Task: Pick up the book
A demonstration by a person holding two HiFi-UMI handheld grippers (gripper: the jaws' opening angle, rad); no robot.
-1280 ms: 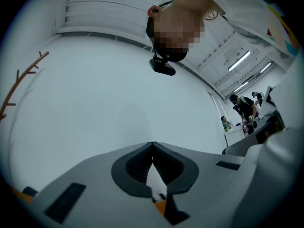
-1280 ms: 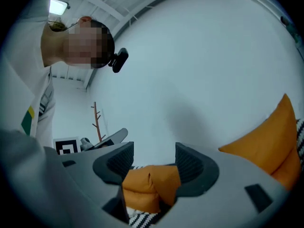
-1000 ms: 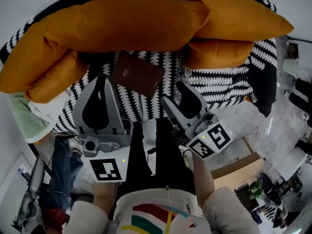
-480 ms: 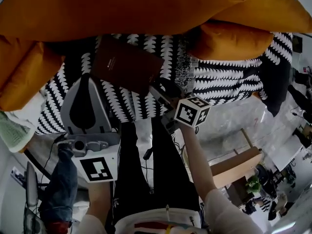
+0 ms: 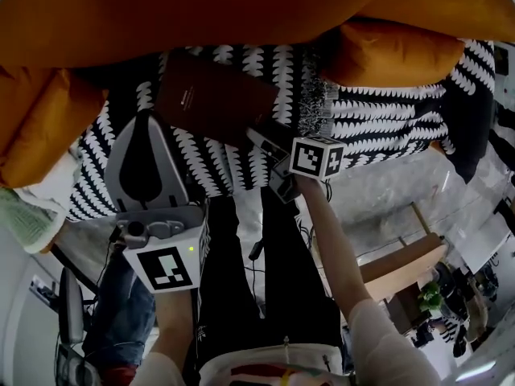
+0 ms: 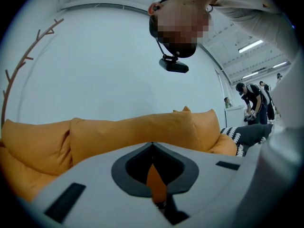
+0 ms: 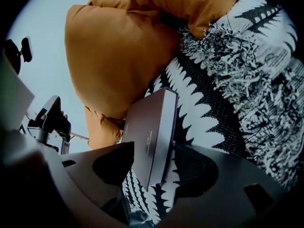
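Brown book (image 5: pixel 213 99) on patterned throw (image 5: pixel 362 127), back edge by orange cushions (image 5: pixel 201 14) | right gripper (image 5: pixel 259 139) jaws narrow, gripping book's near corner | left gripper (image 5: pixel 146 121) jaws together, empty

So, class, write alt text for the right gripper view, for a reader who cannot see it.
The right gripper has its two grey jaws on either side of a brown book, apparently closed on its near corner. The book lies on a black-and-white patterned throw, with an orange cushion behind it.
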